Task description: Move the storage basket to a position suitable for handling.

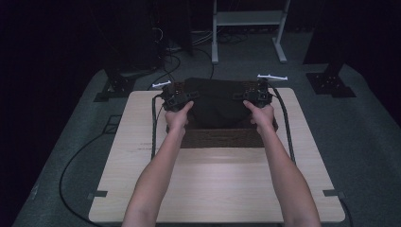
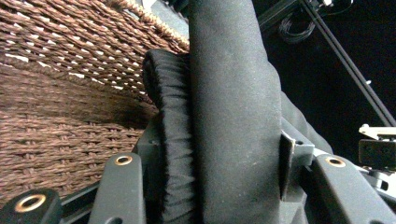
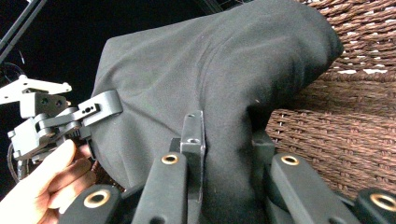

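both grippers are clamped on a black cloth, one at each side. seen from the high view, a light wooden table (image 1: 217, 189) sits in a dark room, and a brown woven basket (image 1: 222, 138) rests on its far half. the black cloth (image 1: 215, 106) is draped over the basket, covering most of its middle. two bare forearms reach in from the bottom edge. the left hand (image 1: 177, 118) holds the left gripper (image 1: 177, 98) at the cloth's left edge, and the right hand (image 1: 262, 116) holds the right gripper (image 1: 257, 96) at the cloth's right edge. a black cable (image 1: 153, 127) runs down the table beside the left arm, and another runs beside the right arm. on the grey floor beyond the table stands a white metal frame (image 1: 248, 19). moving to the left gripper view, the two black jaws are closed onto a thick vertical fold of the black cloth (image 2: 233, 116), with a rolled hem pressed against the left jaw. the woven basket wall (image 2: 70, 70) lies just behind the cloth at the left. moving to the right gripper view, the jaws are squeezed shut on a bunched ridge of the black cloth (image 3: 210, 79), and the woven basket (image 3: 345, 126) shows at the right. farther off at the left, the left hand (image 3: 42, 186) grips the left gripper (image 3: 105, 107), whose jaw touches the cloth's far edge.
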